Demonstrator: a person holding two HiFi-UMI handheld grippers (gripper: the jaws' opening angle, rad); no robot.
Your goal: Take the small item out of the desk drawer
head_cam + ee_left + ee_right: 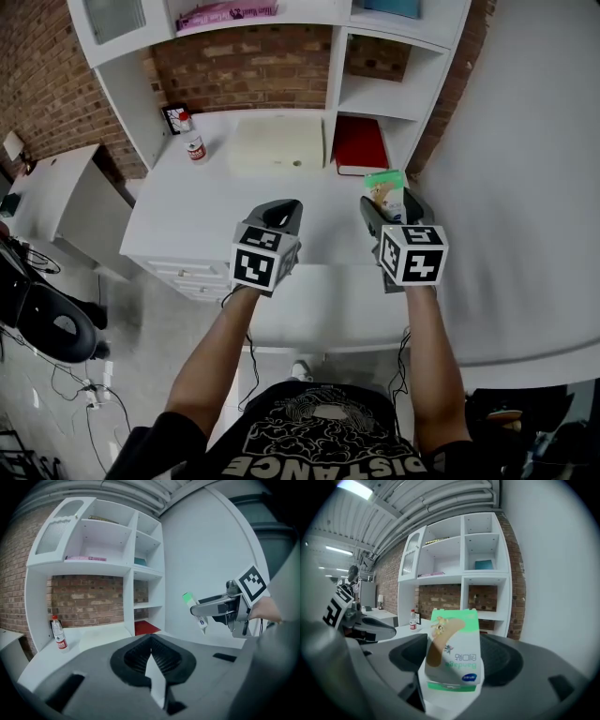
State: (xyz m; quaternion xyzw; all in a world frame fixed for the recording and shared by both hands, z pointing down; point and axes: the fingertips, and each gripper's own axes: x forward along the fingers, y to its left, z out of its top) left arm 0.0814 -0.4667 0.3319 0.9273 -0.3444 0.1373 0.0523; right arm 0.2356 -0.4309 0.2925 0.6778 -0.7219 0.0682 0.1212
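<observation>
As right gripper (453,667) clamps box (454,639), left gripper (151,651) — closed

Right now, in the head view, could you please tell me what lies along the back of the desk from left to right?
red-capped bottle → cream flat case → red book

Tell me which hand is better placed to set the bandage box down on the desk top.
Right. The right tongs are clamped on the green-and-white bandage box, held up over the white desk. The left tongs are shut and empty, so they would first have to take the box over.
</observation>
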